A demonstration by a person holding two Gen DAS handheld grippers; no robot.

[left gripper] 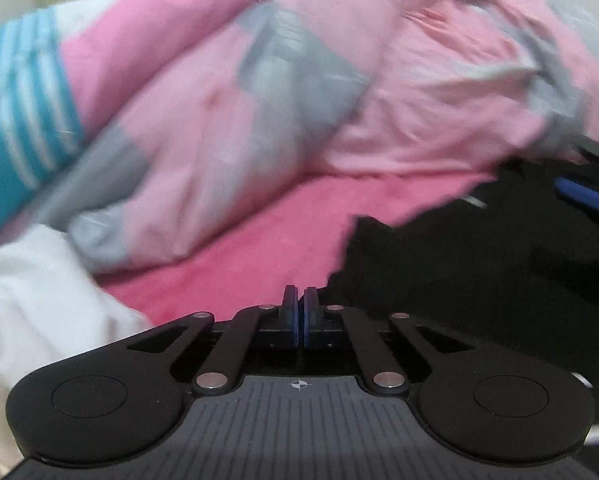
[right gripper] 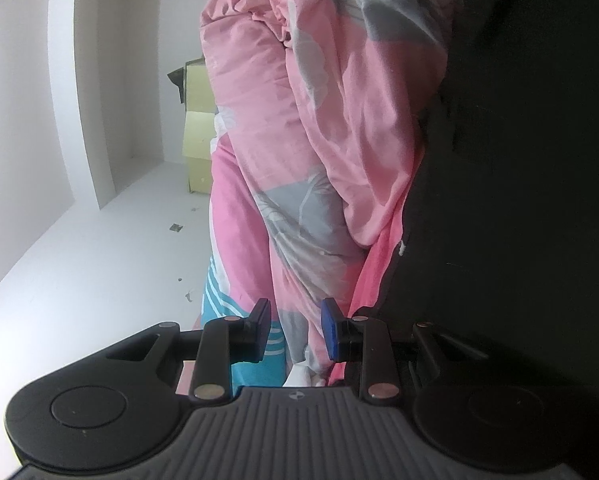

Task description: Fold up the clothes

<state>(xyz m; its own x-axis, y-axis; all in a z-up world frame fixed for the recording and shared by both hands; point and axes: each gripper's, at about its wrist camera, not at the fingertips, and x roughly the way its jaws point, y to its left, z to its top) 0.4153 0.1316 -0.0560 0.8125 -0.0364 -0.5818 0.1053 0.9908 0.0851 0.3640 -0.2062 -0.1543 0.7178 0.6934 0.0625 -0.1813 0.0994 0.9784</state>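
2 claws over a heap of pink bedding, with dark cloth on the right side.

In the left wrist view, a white cloth lies at far left beneath a teal striped fabric; the pink-and-grey quilt is bunched over a deeper pink sheet, and a black garment lies at right. The left claw has its pads pressed together, pinching nothing visible. In the right wrist view, a pale box stands by a white wall; the right claw is spread apart, nothing between its pads, in front of the quilt, black garment at right.
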